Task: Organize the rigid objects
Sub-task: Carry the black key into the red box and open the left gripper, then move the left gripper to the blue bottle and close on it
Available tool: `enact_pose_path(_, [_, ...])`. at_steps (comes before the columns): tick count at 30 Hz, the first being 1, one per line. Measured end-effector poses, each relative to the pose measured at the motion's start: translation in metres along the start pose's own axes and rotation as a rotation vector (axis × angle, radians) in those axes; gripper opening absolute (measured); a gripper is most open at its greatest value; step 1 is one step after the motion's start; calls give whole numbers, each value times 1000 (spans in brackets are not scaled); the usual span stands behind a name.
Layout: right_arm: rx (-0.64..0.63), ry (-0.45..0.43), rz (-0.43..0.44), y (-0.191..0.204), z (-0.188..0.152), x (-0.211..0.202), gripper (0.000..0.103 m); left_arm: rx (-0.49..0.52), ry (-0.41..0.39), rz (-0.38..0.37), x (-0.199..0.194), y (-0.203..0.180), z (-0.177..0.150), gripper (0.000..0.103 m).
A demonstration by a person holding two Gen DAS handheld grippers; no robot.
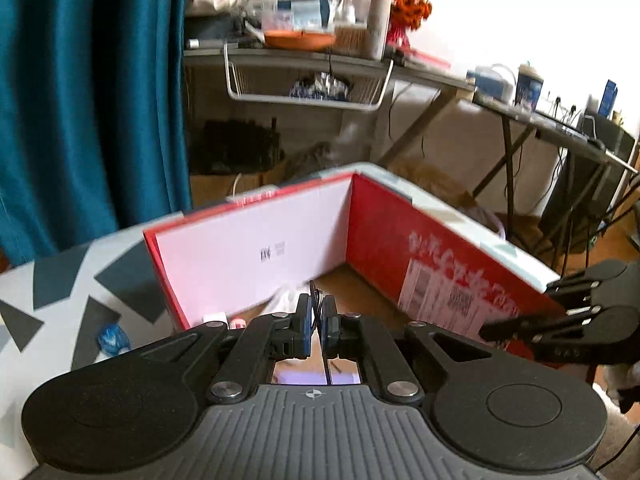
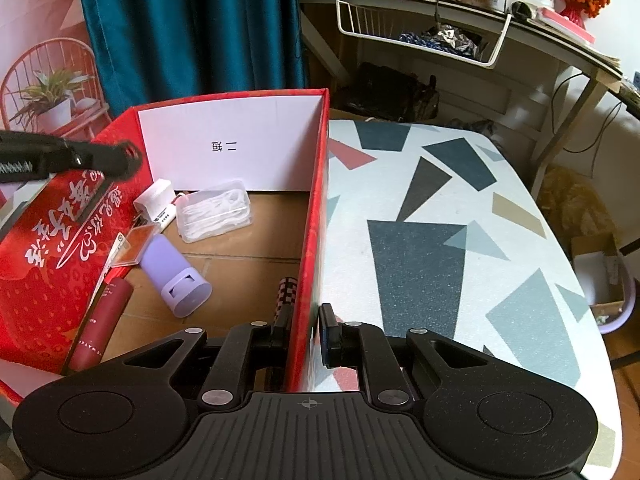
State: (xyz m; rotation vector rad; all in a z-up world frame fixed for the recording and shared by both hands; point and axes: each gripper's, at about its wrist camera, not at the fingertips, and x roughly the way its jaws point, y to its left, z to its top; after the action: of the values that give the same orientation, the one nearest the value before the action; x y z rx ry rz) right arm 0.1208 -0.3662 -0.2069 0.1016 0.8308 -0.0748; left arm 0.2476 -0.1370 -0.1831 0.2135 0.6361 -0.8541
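Two hand-held grippers: right clamps red box wall, left pinches thin dark wire loop

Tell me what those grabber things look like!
Both are black plastic. The left gripper and right gripper each have a ribbed grey-black body, two round discs at the sides, silver rivets on angled link arms, a small crosshair mark, and blue pads on the fingers.

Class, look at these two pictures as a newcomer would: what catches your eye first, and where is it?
The big red box on the patterned table, open, with a lilac cylinder and a clear case lying inside. The right gripper is clamped on its near wall. Behind hangs a teal curtain.
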Motion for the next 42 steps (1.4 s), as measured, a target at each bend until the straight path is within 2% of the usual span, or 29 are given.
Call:
enact_pose_path(4, [0, 0, 0, 0, 0, 0, 12, -44, 30, -12, 7, 10, -4, 6])
enact_pose_path(9, [2, 0, 0, 0, 0, 0, 12, -47, 28, -36, 8, 8, -7, 7])
enact_pose_path(11, [1, 0, 0, 0, 0, 0, 12, -54, 25, -48, 7, 8, -6, 11])
enact_pose_path(12, [2, 0, 0, 0, 0, 0, 12, -59, 16, -47, 6, 10, -5, 16])
enact_pose_path(13, [1, 0, 0, 0, 0, 0, 12, -68, 4, -45, 3, 12, -4, 27])
enact_pose_path(15, [0, 1, 0, 0, 0, 0, 12, -99, -32, -35, -6, 21, -1, 41])
enact_pose_path(17, [-2, 1, 1, 0, 0, 0, 12, -130, -73, 0, -18, 33, 4, 47])
enact_pose_path(19, [-4, 1, 0, 1, 0, 0, 12, -182, -132, 47, -31, 50, 6, 62])
enact_pose_path(22, [-8, 3, 1, 1, 0, 0, 12, -277, -195, 162, -48, 82, 1, 63])
enact_pose_path(25, [-13, 5, 0, 2, 1, 1, 12, -378, -178, 294, -54, 115, -14, 61])
enact_pose_path(28, [-13, 6, 3, 1, 0, 1, 13, -422, -144, 389, -48, 134, -29, 61])
enact_pose_path(31, [-6, 10, 9, 0, 0, 1, 13, -487, -88, 396, -32, 147, -40, 61])
enact_pose_path(33, [-17, 16, 7, 0, 1, 2, 13, -470, -71, 406, -16, 147, -42, 60])
enact_pose_path(36, [-33, 22, 2, 2, 2, 3, 13, -473, -50, 387, 10, 145, -41, 50])
enact_pose_path(42, [-47, 33, -7, 5, 3, 4, 13, -456, -11, 388, 47, 145, -44, 50])
